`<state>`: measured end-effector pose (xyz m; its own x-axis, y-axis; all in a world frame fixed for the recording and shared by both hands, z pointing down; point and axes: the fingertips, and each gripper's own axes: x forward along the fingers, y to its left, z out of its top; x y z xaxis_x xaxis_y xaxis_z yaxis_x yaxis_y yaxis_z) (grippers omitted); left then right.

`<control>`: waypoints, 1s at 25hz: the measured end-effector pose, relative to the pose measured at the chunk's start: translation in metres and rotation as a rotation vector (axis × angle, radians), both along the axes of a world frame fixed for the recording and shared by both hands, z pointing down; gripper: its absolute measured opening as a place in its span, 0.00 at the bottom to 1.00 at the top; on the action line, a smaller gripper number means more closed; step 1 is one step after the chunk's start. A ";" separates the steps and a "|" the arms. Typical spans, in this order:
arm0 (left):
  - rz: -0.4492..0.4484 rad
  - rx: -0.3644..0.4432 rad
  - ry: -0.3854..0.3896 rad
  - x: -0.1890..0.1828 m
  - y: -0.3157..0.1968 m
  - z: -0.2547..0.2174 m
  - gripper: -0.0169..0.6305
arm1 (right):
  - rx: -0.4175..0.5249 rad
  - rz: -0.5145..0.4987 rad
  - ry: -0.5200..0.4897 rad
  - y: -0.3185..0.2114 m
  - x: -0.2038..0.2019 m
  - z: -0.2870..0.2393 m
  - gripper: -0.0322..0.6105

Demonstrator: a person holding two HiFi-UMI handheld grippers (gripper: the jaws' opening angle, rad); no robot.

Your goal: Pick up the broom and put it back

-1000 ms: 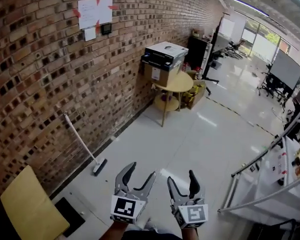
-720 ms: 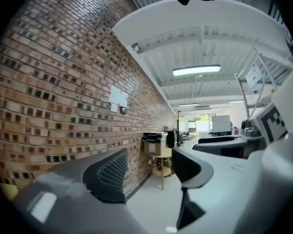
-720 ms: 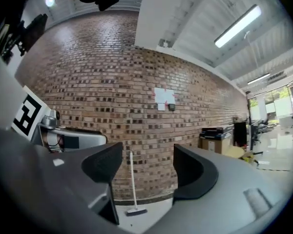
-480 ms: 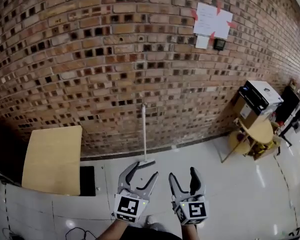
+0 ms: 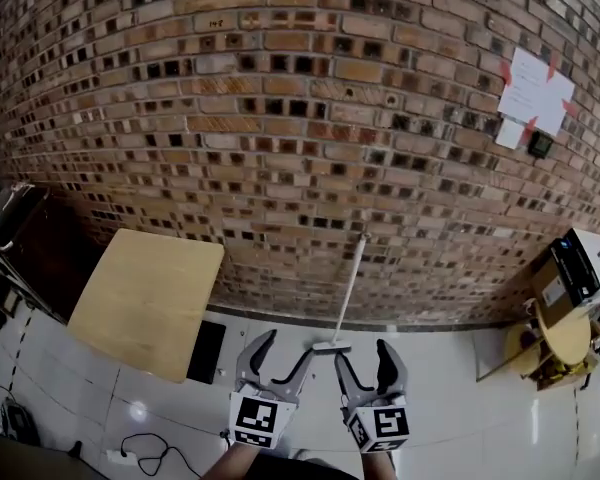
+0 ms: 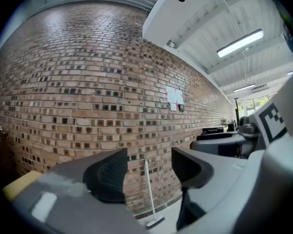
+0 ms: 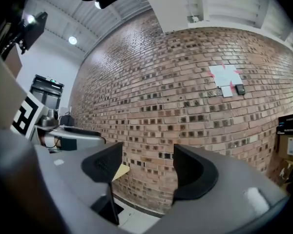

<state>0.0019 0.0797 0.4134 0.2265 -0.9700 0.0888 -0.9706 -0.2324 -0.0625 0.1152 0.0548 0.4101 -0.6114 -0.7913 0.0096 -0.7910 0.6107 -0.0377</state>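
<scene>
A broom [image 5: 346, 290] with a white handle and a small dark head leans upright against the brick wall, its head on the pale floor. In the head view both grippers are held level just in front of it. The left gripper [image 5: 285, 346] is open and empty, just left of the broom head. The right gripper [image 5: 364, 354] is also open and empty, just right of it. In the left gripper view the broom [image 6: 154, 222] stands some way off, seen through the gap of the left gripper [image 6: 149, 170]. The right gripper [image 7: 146, 172] faces bare brick wall.
A yellow wooden tabletop [image 5: 145, 303] stands at the left by the wall, with a black mat [image 5: 206, 351] on the floor beside it. Paper sheets [image 5: 535, 93] are taped to the wall. A round table [image 5: 565, 336] with boxes stands far right. Cables [image 5: 140, 448] lie lower left.
The view has swung left along the brick wall. The broom has come from the far left to just ahead of the two grippers. Both grippers stay open.
</scene>
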 end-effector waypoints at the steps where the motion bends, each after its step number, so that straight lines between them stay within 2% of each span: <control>1: -0.007 0.001 0.000 -0.008 -0.008 0.000 0.46 | 0.002 -0.012 0.006 -0.009 -0.011 0.000 0.57; 5: -0.024 0.021 0.025 -0.043 -0.047 -0.004 0.46 | 0.015 -0.042 0.021 -0.047 -0.050 -0.005 0.57; 8: 0.002 0.029 0.051 -0.055 -0.077 -0.006 0.46 | 0.021 -0.043 0.033 -0.073 -0.072 -0.007 0.57; 14: 0.027 -0.012 0.076 -0.069 -0.129 0.014 0.45 | -0.017 -0.006 0.039 -0.120 -0.080 0.010 0.57; 25: -0.145 -0.009 0.007 -0.124 -0.226 0.010 0.45 | -0.004 -0.011 0.014 -0.245 -0.082 0.000 0.57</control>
